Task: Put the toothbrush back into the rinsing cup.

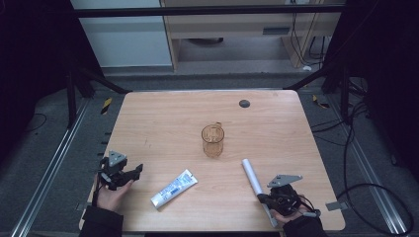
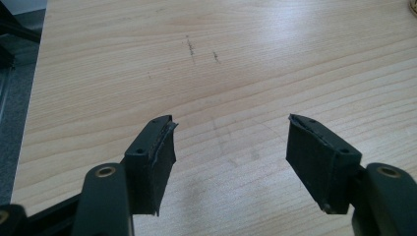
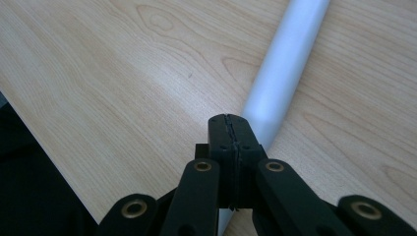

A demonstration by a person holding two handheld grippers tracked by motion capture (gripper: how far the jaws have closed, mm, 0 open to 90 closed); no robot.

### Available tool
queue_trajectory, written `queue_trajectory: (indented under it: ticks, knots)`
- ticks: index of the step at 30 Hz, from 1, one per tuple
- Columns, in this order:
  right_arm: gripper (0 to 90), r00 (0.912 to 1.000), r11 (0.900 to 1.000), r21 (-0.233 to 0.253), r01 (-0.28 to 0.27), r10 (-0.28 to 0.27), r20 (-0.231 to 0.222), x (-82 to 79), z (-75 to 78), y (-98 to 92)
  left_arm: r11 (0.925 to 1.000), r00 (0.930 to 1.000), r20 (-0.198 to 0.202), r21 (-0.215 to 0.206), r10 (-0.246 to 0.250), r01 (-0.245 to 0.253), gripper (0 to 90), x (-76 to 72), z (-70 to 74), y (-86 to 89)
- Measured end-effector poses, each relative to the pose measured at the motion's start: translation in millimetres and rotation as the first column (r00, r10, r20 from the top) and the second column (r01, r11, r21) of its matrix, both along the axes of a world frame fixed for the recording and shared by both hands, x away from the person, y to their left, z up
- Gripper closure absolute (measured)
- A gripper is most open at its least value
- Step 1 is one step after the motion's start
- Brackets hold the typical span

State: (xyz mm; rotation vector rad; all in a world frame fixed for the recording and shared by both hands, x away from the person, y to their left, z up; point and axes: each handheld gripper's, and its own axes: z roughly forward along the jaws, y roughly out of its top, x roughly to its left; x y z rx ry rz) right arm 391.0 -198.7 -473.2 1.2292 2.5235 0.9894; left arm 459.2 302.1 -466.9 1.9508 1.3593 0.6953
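Note:
A clear amber cup [image 1: 213, 140] stands upright at the middle of the wooden table [image 1: 163, 113]. In front of it, to the left, lies a white and blue toothpaste tube [image 1: 173, 188]. A long white tube [image 1: 252, 177] lies at the front right. My left gripper [image 1: 134, 174] rests at the front left, left of the toothpaste tube, open [image 2: 231, 142] over bare wood with nothing between its jaws. My right gripper [image 1: 261, 197] hovers over the near end of the white tube [image 3: 285, 69]. Its jaws [image 3: 229, 123] are shut against each other, and the tube runs beneath them.
A small dark round disc [image 1: 244, 103] sits near the table's far edge. Black cables [image 1: 356, 163] trail on the floor to the right. Metal frame rails [image 1: 54, 163] run along both sides, and the table's front edge is close to both hands.

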Motion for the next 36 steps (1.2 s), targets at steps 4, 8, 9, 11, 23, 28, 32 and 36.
queue_trajectory:
  ticks: [4,8,9,11,23,28,32,36]
  knots:
    - [90.0,1.0,1.0,-0.008,0.002,-0.002,-0.005,0.8,-1.6,0.7,1.0,1.0,0.001,-0.002,0.0,0.0,34.0,-0.2,0.1,0.0]
    - [90.0,0.9999,1.0,-0.019,0.007,-0.007,-0.008,1.2,-1.8,0.2,1.0,1.0,0.0,-0.001,-0.001,0.001,33.9,0.0,-0.1,0.2]
    - [90.0,1.0,1.0,-0.017,0.007,-0.007,-0.007,1.5,-2.0,0.1,1.0,1.0,0.0,-0.001,0.0,0.0,33.9,0.0,0.0,0.2]
    - [90.0,0.9999,1.0,-0.026,0.015,-0.015,-0.005,1.7,-2.5,-0.4,1.0,1.0,0.0,-0.001,0.0,0.0,33.9,0.0,0.0,0.0]
    - [90.0,0.9984,0.997,-0.054,0.055,-0.056,-0.01,3.3,-2.7,-5.8,1.0,1.0,-0.003,0.004,-0.004,0.004,33.7,0.1,-0.2,-0.6]
    - [90.0,0.9972,0.995,-0.06,0.074,-0.075,-0.011,3.6,-1.9,-8.7,1.0,1.0,-0.004,0.007,-0.007,0.007,33.7,0.2,-0.2,-1.2]
    - [90.0,0.9961,0.994,-0.072,0.086,-0.087,-0.014,4.6,-2.1,-10.9,1.0,1.0,-0.005,0.005,-0.006,0.006,33.6,0.4,-0.4,-0.7]
    - [90.0,0.9947,0.992,-0.077,0.1,-0.101,-0.018,5.6,-2.7,-13.1,1.0,1.0,-0.006,0.006,-0.005,0.006,33.6,0.6,-0.4,-0.5]
